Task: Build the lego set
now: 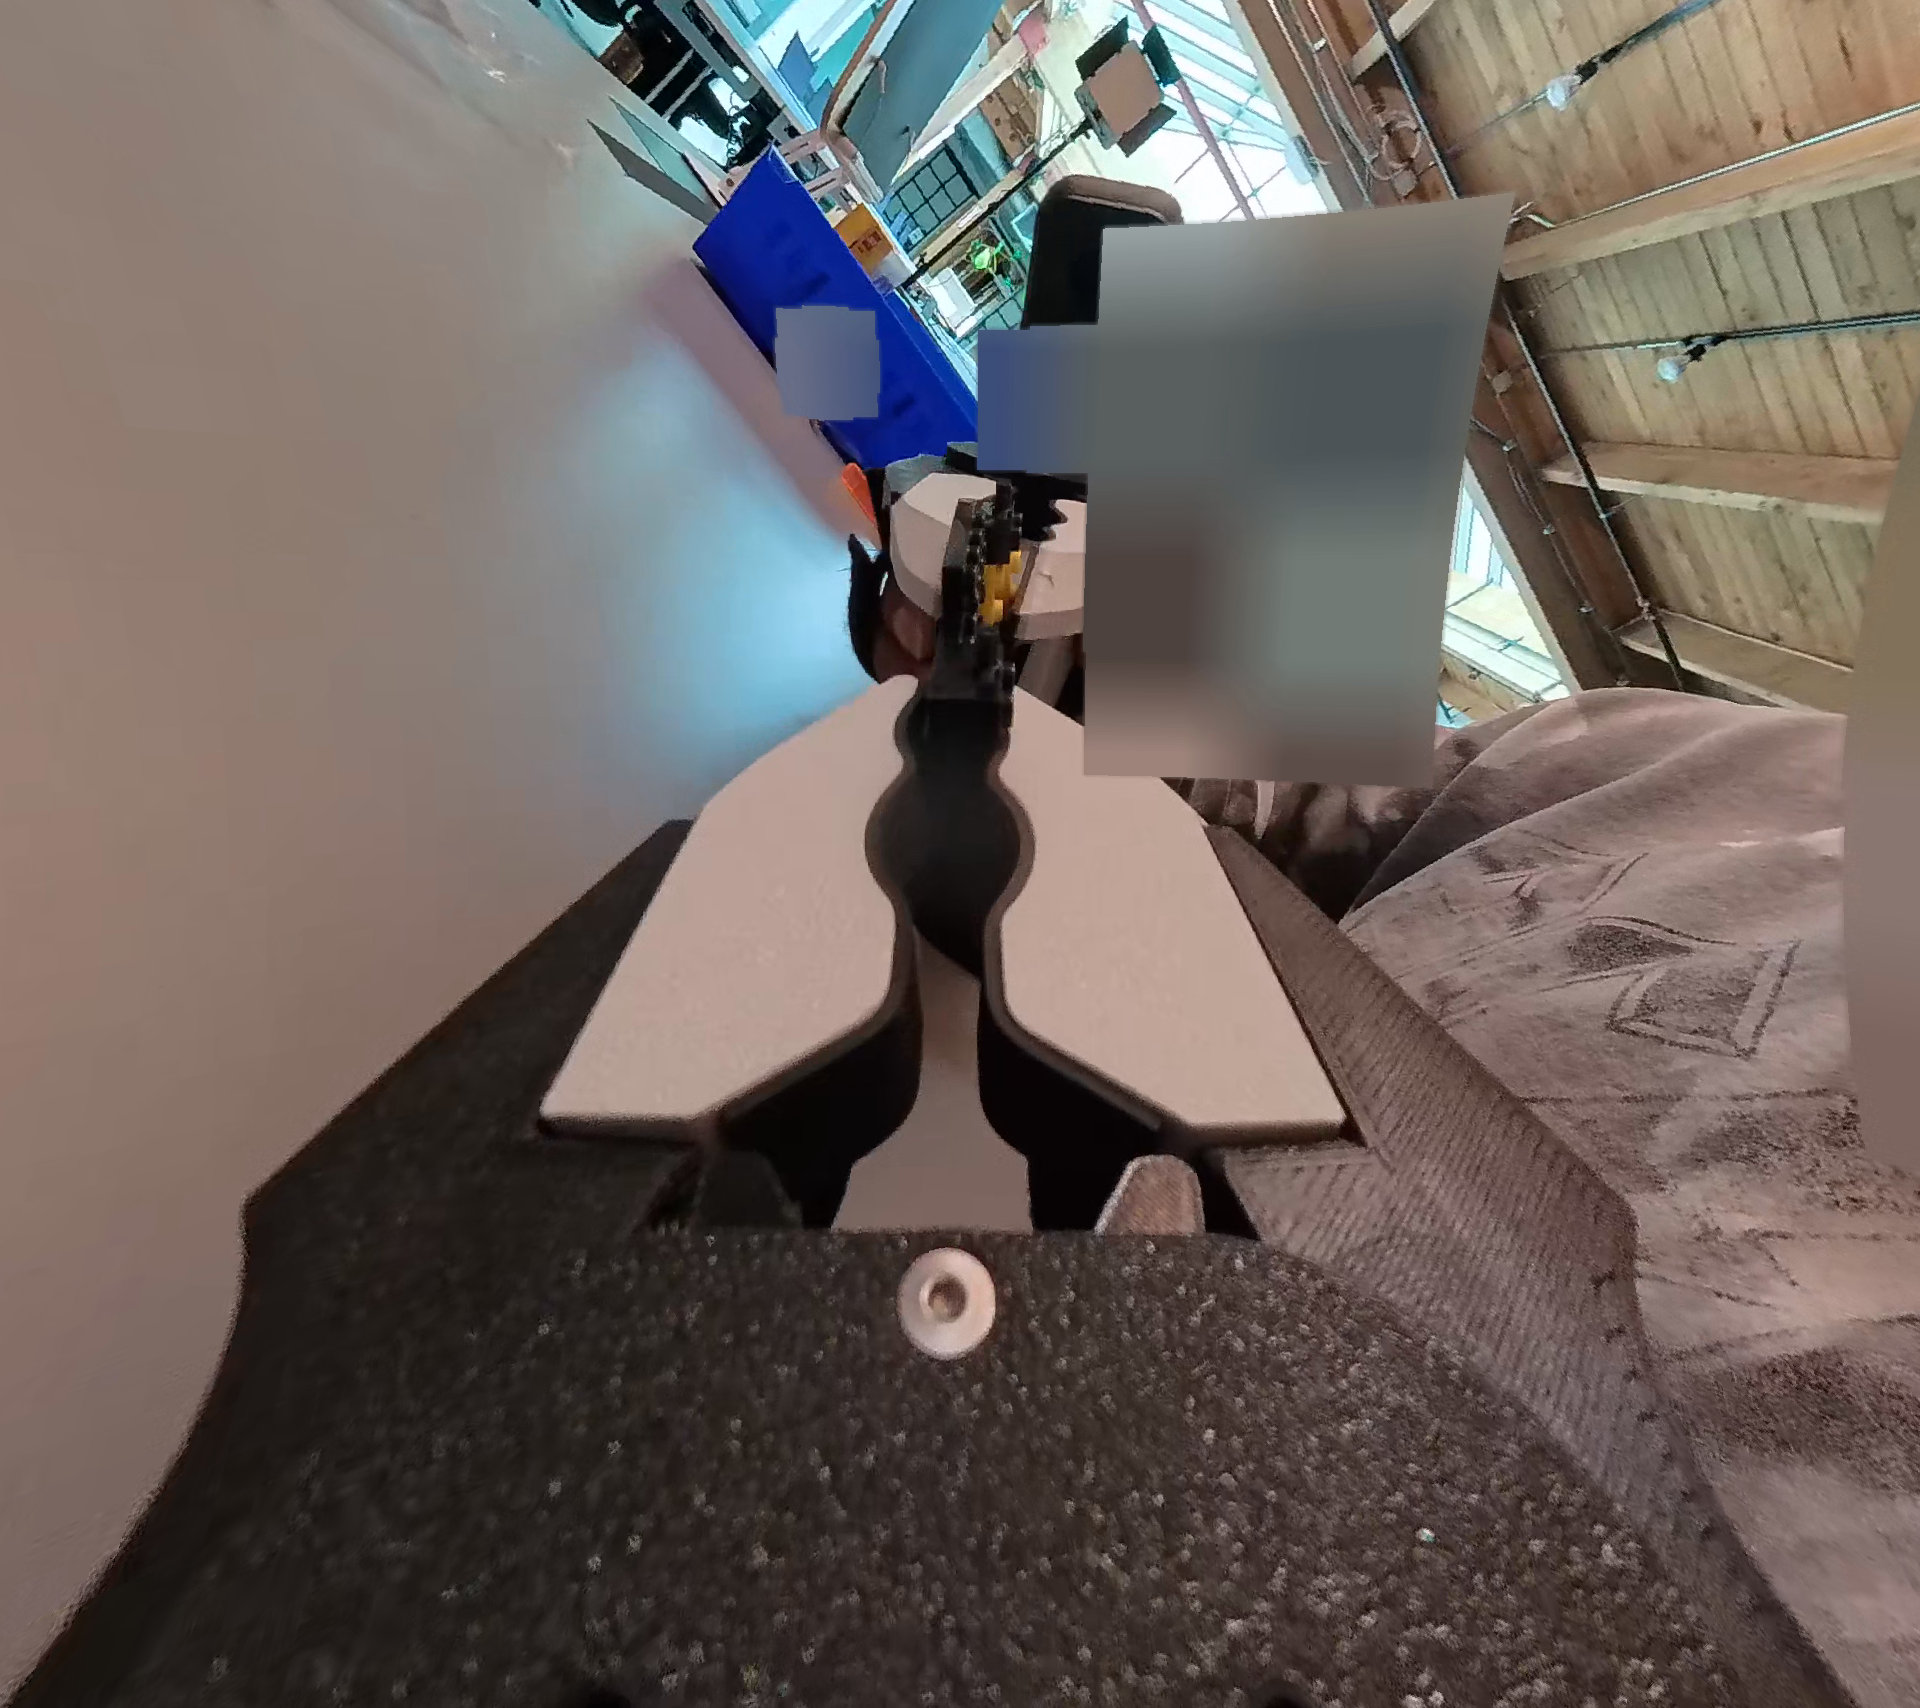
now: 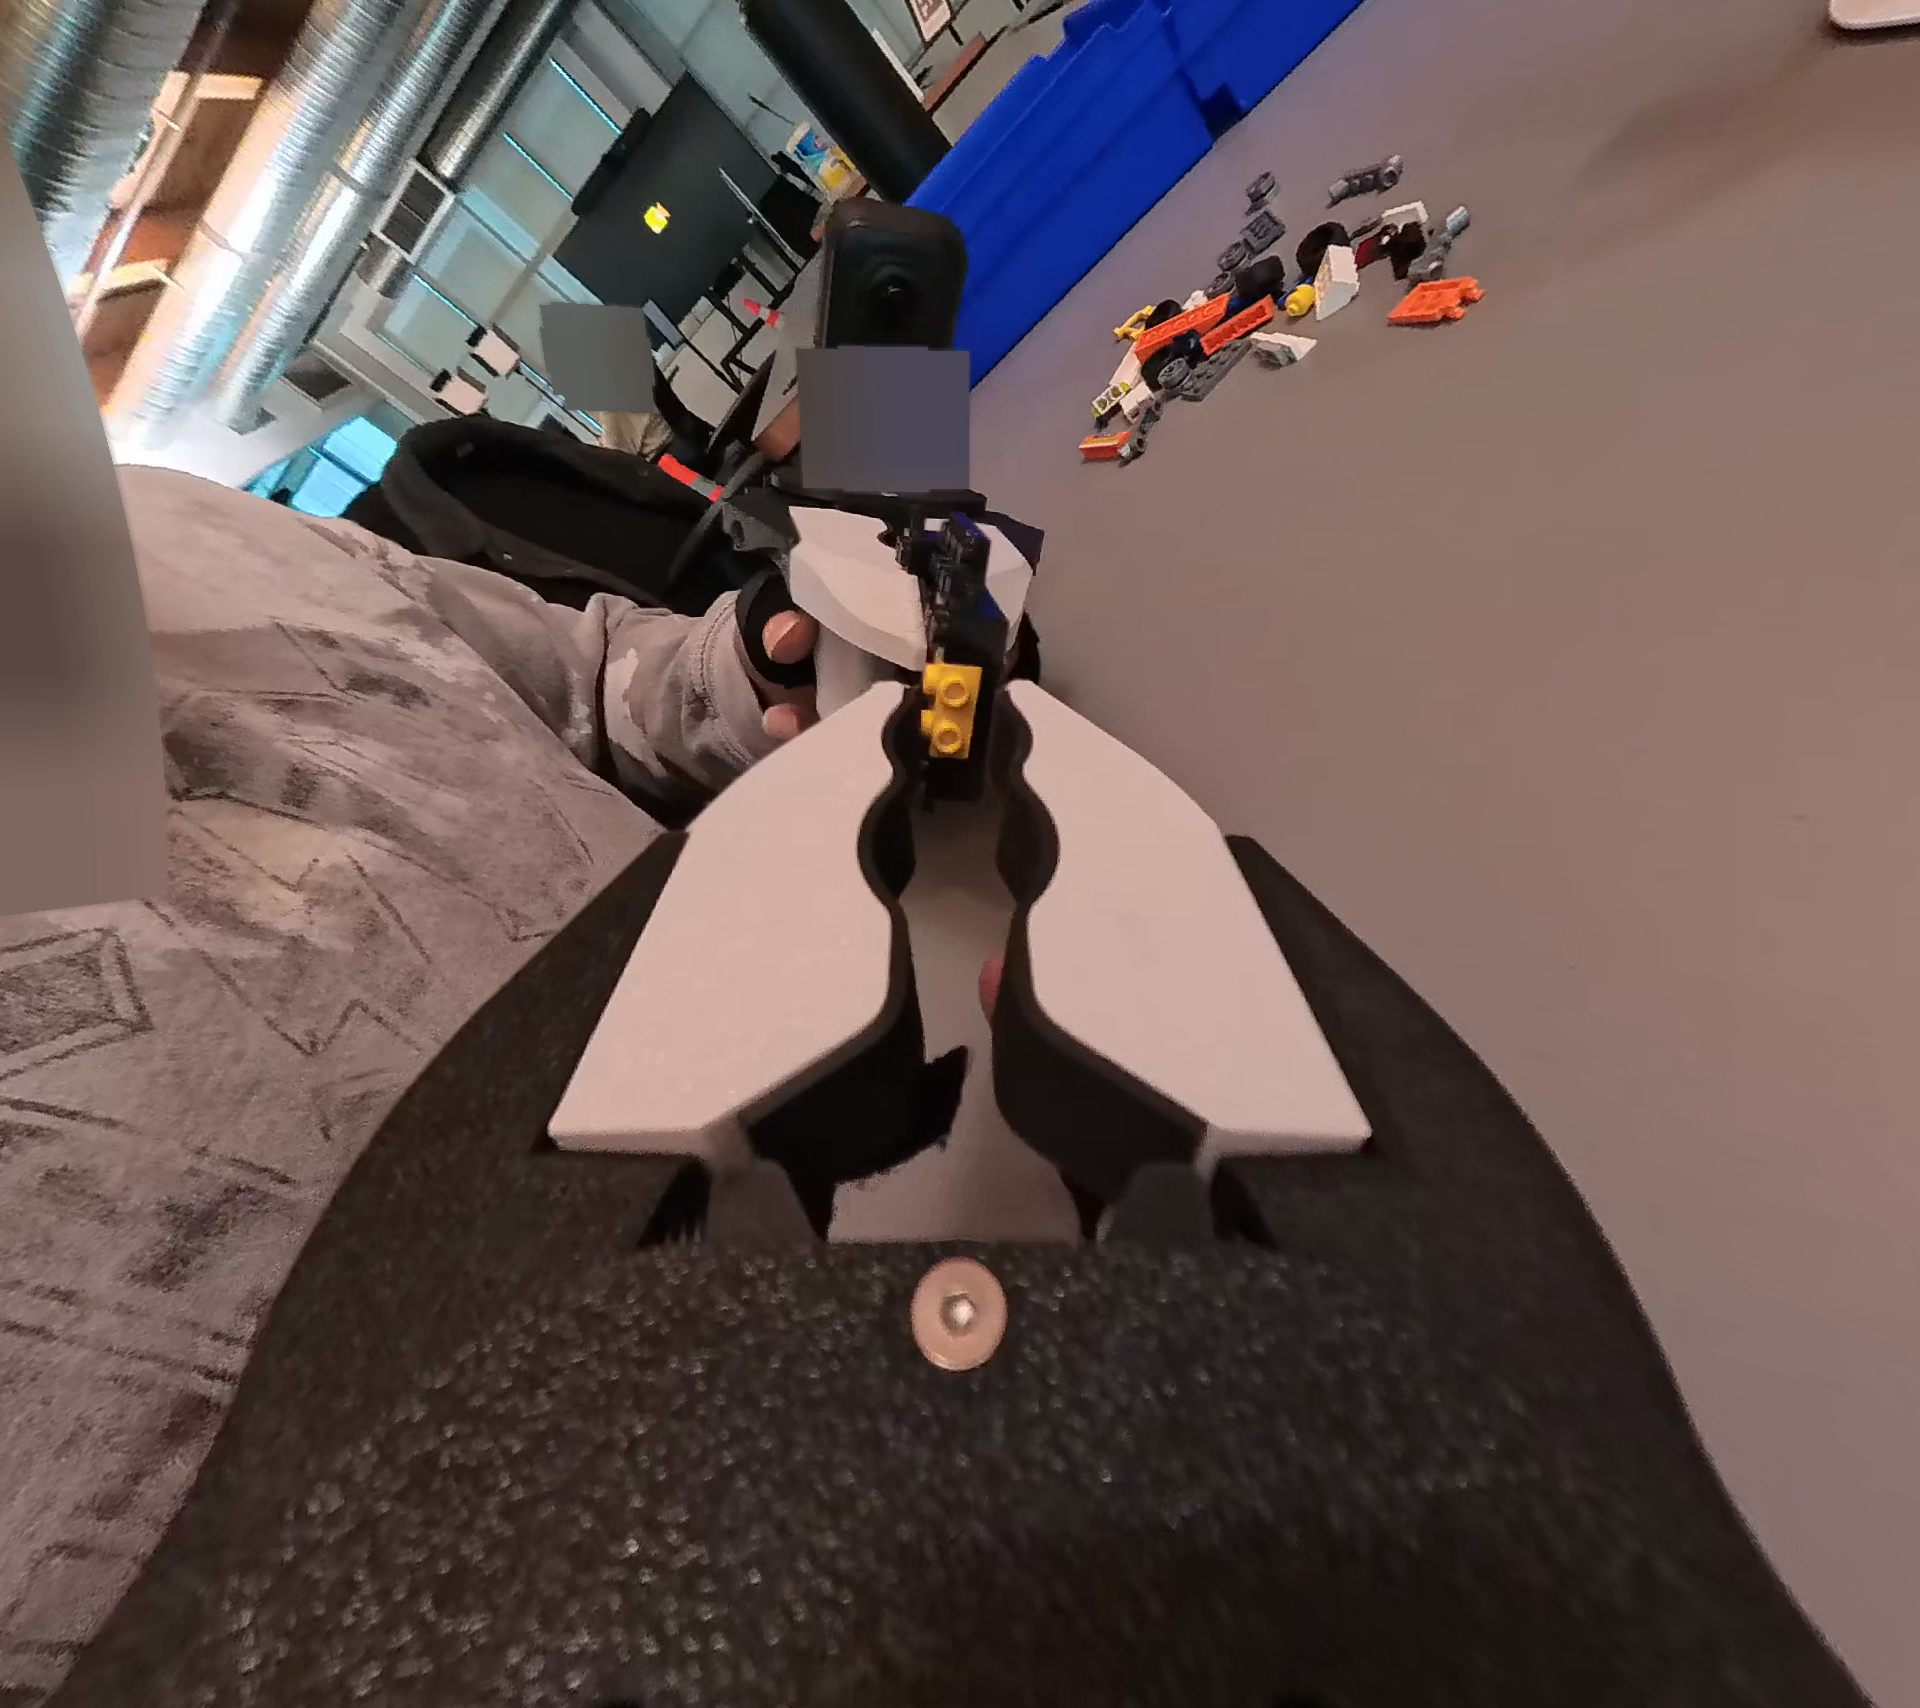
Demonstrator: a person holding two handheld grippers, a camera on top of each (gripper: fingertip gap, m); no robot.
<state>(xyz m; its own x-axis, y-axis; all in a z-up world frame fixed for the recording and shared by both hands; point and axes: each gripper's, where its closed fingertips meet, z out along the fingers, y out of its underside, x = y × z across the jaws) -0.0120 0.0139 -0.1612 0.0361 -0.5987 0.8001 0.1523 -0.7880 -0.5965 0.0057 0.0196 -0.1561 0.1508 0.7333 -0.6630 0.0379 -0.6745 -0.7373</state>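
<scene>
Both pairs of tongs are raised off the bench [image 2: 1455, 723], tips facing each other, with a small black lego build [image 1: 971, 619] between them. The left tongs [image 1: 954, 708] pinch one end of the black build, which sticks out edge-on toward the other tool. The right tongs [image 2: 948, 733] are closed down on the far end, where a yellow brick [image 2: 950, 708] sits, studs turned toward that camera. Holding it from both ends looks deliberate: one side braces the build while the other squeezes or seats the yellow brick, since pressing in the air needs a counter-force. The person's hand [image 2: 779, 650] grips the left tool's handle. The loose pieces [image 2: 1278, 297] wait in a heap farther along the bench, near the blue bins [image 2: 1122, 48], within reach for later.
</scene>
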